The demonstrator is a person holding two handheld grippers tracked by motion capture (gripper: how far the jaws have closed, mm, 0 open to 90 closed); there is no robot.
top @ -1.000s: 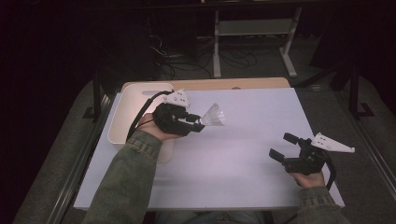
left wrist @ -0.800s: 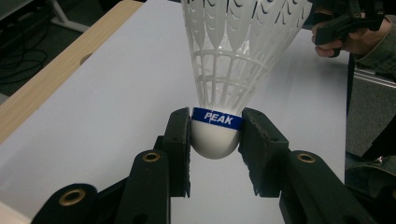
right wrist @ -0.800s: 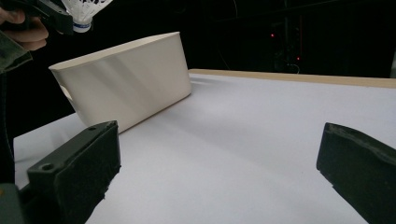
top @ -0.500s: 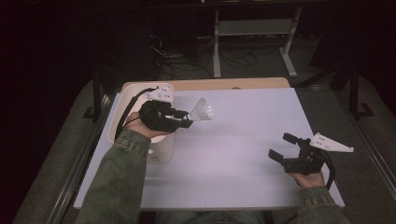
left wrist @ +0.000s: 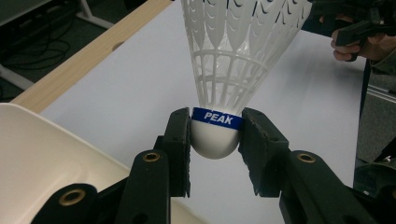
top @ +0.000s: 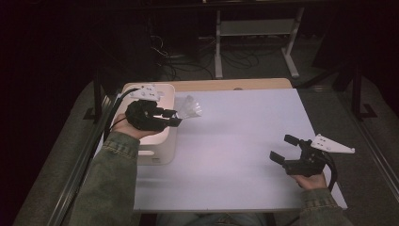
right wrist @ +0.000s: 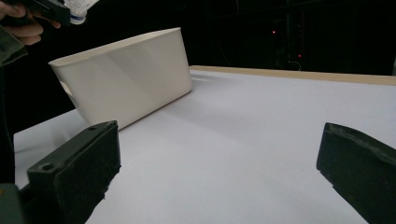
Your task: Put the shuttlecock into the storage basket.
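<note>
Nearest the person, two sleeved forearms entering from the bottom edge of the high view, one gripper in each hand.

Right gripper (top: 284, 149) low over the white table (top: 244, 141) near its right front corner, jaws spread wide with nothing between them; in the right gripper view, bare tabletop between the two black pads (right wrist: 79, 163). Grey plate on top, cable trailing back past the hand.

Farther in and to the left, one cream bin (top: 157, 141) standing on the table near its left edge, with a handle slot in its front wall. Inside of the bin mostly hidden by the left hand (top: 129, 129) in the high view; in the left gripper view, a stretch of its pale inner wall (left wrist: 51, 154) bare. Contents otherwise impossible to tell.

Left gripper (top: 178, 118) raised over the bin's right rim, pointing right, jaws narrowed and clamped on one shuttlecock (top: 190, 107). In the left gripper view, pads (left wrist: 180, 140) pressing both sides of the white rounded cork (left wrist: 214, 140), a blue band reading PEAK just above the grip, white plastic skirt flaring away from the camera. Shuttlecock clear of the table, just beyond the bin's right wall, held off the surface.

Counted: two grippers, one bin, one shuttlecock.

Beyond the white sheet, a wooden table edge (top: 226, 84), then dark floor with cables and a white stand (top: 256, 33).
</note>
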